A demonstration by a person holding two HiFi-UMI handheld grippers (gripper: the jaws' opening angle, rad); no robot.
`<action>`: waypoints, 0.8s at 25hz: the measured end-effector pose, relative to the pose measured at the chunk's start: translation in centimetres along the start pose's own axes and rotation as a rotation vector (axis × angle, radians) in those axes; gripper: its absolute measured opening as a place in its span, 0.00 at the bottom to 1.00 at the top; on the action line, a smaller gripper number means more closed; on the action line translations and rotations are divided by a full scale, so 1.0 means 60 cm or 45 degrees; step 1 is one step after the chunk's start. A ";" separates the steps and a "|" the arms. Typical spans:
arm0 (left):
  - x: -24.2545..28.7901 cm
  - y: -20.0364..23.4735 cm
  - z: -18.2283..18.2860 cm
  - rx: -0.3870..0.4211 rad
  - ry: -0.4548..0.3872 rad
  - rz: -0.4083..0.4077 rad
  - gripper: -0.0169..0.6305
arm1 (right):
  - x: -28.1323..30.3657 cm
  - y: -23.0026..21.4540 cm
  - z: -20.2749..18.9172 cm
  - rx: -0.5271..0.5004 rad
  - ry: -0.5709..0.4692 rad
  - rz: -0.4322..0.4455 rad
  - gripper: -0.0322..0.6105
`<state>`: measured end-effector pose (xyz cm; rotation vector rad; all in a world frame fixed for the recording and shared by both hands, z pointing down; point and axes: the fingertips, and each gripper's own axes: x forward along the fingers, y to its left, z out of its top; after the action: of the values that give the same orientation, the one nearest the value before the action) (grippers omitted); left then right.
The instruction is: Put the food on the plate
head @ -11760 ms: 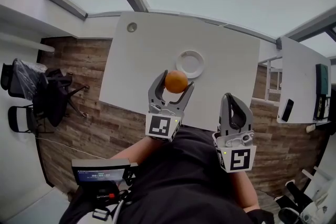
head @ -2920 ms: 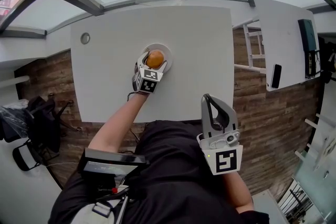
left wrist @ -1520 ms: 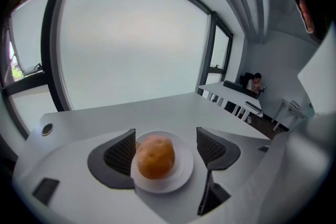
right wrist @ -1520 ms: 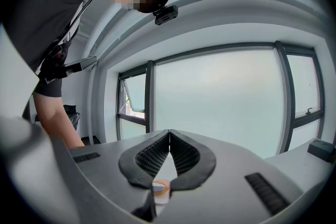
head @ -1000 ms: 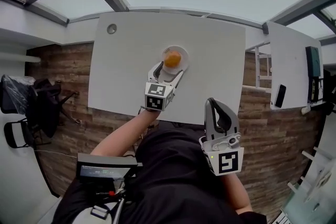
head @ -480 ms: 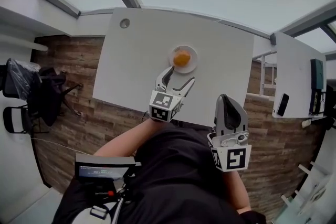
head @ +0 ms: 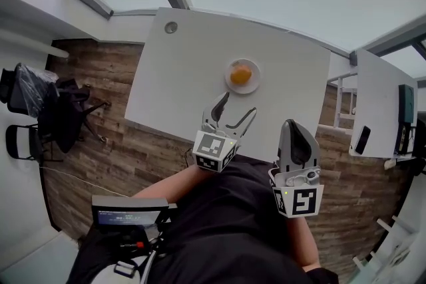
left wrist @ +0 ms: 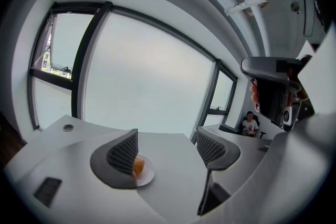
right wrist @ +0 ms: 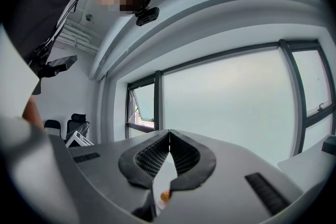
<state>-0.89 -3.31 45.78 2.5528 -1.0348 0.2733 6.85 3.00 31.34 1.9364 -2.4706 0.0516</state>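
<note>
The orange (head: 241, 75) on the plate (head: 228, 80) looks firm, light and apt to roll, so grip across its middle. The left tool (head: 236, 106), near the plate, gapes empty; the right tool (head: 291, 124) is pressed closed, empty.

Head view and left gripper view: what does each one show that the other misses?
Only the head view shows the office chairs, the small screen at the person's chest and the marker cube on the gripper's back. Only the left gripper view shows the big windows and a seated person far off. Both show the white table, the plate with the orange lying on it, and the left gripper, its jaws apart with nothing between them.
</note>
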 end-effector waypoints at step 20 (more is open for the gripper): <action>-0.081 0.026 0.104 -0.051 -0.240 0.140 0.56 | 0.027 0.037 0.003 -0.002 -0.014 0.116 0.06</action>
<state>-5.19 -3.80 38.99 2.5267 -1.2390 0.0402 4.31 1.95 31.12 1.8279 -2.5637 0.0394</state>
